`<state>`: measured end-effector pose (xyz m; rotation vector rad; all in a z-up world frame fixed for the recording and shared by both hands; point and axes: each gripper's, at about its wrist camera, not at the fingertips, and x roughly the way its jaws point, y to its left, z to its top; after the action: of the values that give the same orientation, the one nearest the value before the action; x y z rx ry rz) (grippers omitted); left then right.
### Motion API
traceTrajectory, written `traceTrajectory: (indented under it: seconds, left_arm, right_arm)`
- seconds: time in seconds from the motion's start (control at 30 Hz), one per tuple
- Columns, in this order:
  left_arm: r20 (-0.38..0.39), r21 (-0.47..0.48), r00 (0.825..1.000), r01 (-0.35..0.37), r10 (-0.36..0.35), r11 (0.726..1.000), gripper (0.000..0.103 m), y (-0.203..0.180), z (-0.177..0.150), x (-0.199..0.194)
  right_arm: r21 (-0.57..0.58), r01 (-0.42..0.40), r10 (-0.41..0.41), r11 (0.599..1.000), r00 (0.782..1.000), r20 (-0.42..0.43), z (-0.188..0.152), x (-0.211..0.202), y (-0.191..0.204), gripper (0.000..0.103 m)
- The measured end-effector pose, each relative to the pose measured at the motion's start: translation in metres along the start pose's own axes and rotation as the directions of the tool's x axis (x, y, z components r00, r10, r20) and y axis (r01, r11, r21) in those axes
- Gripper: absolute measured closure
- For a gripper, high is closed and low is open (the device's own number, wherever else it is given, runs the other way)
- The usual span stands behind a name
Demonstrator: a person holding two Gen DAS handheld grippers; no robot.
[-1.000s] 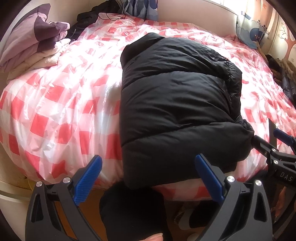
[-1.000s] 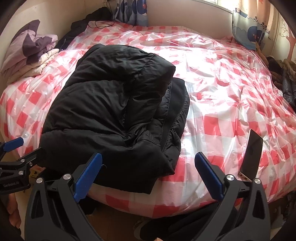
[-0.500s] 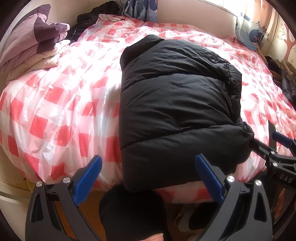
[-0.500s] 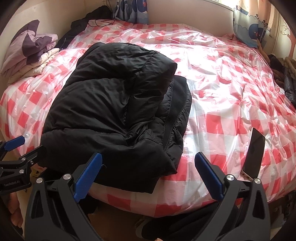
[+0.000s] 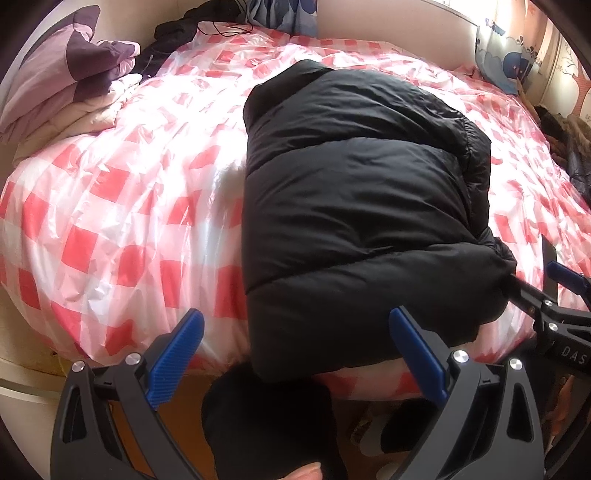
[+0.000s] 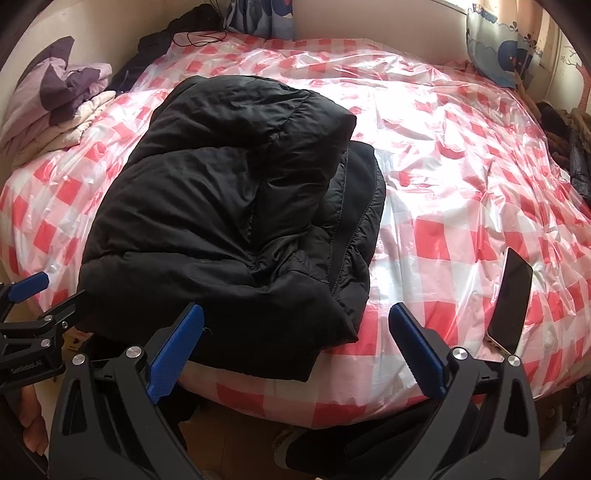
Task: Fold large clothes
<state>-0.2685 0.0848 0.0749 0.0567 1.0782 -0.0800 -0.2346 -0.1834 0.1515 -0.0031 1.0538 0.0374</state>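
A black puffer jacket (image 5: 354, 206) lies folded in a thick bundle on the bed (image 5: 122, 206), which has a red-and-white checked plastic cover; its near edge hangs slightly over the bed's front. My left gripper (image 5: 295, 332) is open and empty, just short of that near edge. In the right wrist view the jacket (image 6: 236, 221) sits left of centre, and my right gripper (image 6: 295, 332) stands open and empty before its front right corner. Each gripper shows at the side of the other's view, the right gripper (image 5: 543, 288) close beside the jacket's corner and the left gripper (image 6: 40, 295) likewise.
A dark phone (image 6: 511, 299) lies on the bed near the front right edge. Purple and cream bedding (image 5: 70, 85) is piled at the far left. Dark clothes and a cable (image 6: 192, 29) lie at the head, and a blue patterned cushion (image 6: 495, 48) at the far right. A person's black trouser leg (image 5: 269, 421) stands below the bed edge.
Both views have shifted only slightly. The jacket lies as before and both grippers have stayed open.
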Motion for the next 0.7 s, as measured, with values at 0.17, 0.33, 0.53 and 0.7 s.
traceTrajectory:
  seconds: [0.17,0.33,0.53,0.7]
  left_arm:
    - [-0.003,0.005,1.0,-0.007,0.007,1.0,0.007,-0.0012,0.0004,-0.0001]
    - [0.003,0.007,1.0,-0.016,0.016,1.0,0.007,-0.0019,0.0003,-0.0003]
    - [0.021,0.007,0.999,-0.037,0.037,0.999,0.007,-0.0036,-0.0008,-0.0035]
    - [0.013,-0.003,0.999,-0.049,0.049,0.999,0.007,0.0002,0.0005,-0.0022]
  right_arm:
    - [-0.002,-0.014,0.014,1.0,1.0,-0.003,-0.0003,-0.0008,0.0004,0.006]
    - [-0.009,-0.032,0.032,0.999,0.999,0.012,-0.0005,-0.0052,0.0034,0.006]
    - [-0.013,-0.036,0.036,0.999,0.999,0.01,-0.0008,-0.005,0.0052,0.006]
    - [-0.014,-0.044,0.045,0.999,0.999,0.013,-0.0007,-0.0053,0.0043,0.006]
